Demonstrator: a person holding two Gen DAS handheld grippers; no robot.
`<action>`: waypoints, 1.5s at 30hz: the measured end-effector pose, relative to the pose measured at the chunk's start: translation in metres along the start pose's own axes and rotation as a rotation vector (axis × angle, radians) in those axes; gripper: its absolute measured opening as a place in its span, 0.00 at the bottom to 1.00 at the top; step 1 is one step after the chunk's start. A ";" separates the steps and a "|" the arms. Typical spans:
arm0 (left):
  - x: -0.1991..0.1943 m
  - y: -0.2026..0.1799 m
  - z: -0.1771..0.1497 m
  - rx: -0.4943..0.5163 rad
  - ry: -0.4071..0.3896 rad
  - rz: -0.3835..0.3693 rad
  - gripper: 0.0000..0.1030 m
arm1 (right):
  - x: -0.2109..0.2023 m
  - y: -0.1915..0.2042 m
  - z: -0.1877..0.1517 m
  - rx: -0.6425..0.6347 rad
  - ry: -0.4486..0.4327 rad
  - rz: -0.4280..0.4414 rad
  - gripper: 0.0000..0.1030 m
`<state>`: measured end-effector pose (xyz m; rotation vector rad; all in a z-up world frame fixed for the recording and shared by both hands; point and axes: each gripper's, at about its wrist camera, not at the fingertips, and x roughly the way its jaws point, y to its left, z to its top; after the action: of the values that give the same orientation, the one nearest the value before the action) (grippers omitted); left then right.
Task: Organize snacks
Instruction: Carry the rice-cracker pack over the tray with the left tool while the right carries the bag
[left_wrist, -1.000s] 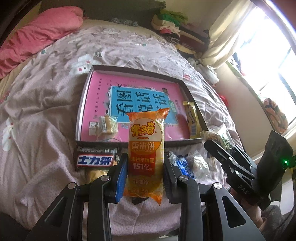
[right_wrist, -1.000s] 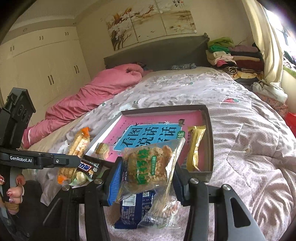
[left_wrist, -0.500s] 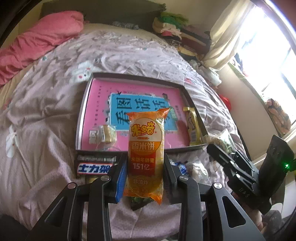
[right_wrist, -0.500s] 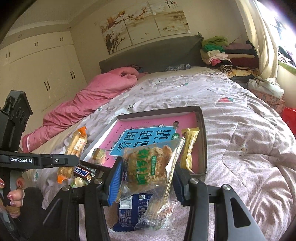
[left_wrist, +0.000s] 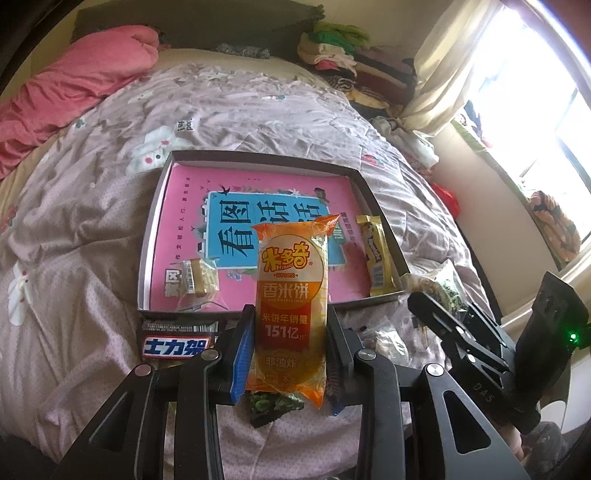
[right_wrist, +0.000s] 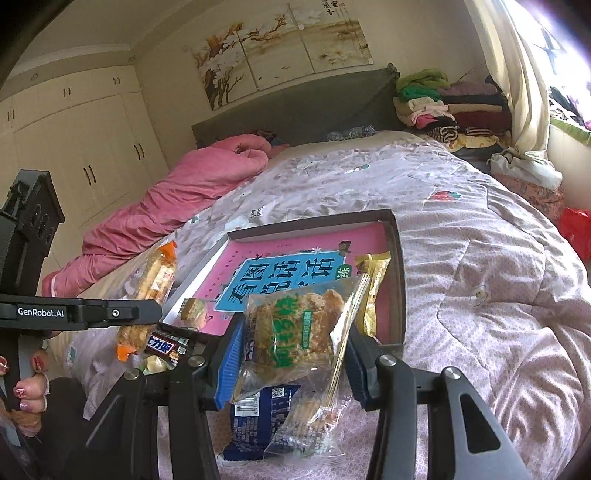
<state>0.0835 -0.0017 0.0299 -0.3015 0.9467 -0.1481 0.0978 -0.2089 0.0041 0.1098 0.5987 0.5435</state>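
Fingers (left_wrist: 243, 354) of your left gripper (left_wrist: 290, 354) are clamped on the lower half of an orange rice-cracker pack (left_wrist: 291, 306), which stands upright in front of the shallow box (left_wrist: 155, 229) lying on the bed (left_wrist: 74, 229). Your right gripper (right_wrist: 291, 354) pinches a clear bag of crispy cake (right_wrist: 295, 332) by its sides, with the box at 12 o'clock beyond it. Both packs are off the quilt.

Inside the box, on its pink printed liner, a small wrapped sweet (left_wrist: 197, 277) sits at 7 o'clock and a yellow bar (left_wrist: 375, 254) lies along the edge at 4 o'clock. Loose on the bed just outside the near wall are a Snickers bar (left_wrist: 173, 341) and a blue packet (right_wrist: 258, 417).

Both held packs look light, air-filled and slick, and their contents will probably crumble under pressure, so squeeze no harder than you must. Hold each one mid-body across its narrow width, not by the crimped seams, which would likely slip. Set them down flat in the bare middle of the liner.
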 end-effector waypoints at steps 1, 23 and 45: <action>0.000 0.000 0.001 -0.002 -0.006 -0.004 0.34 | -0.001 0.000 0.001 -0.001 -0.007 -0.002 0.47; 0.024 0.011 0.029 -0.032 -0.027 -0.006 0.34 | 0.013 -0.006 0.019 0.012 -0.036 -0.027 0.48; 0.061 0.009 0.039 -0.021 0.015 0.007 0.34 | 0.036 -0.011 0.035 0.002 -0.027 -0.027 0.47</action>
<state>0.1510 -0.0011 0.0011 -0.3162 0.9644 -0.1341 0.1476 -0.1979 0.0114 0.1108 0.5738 0.5140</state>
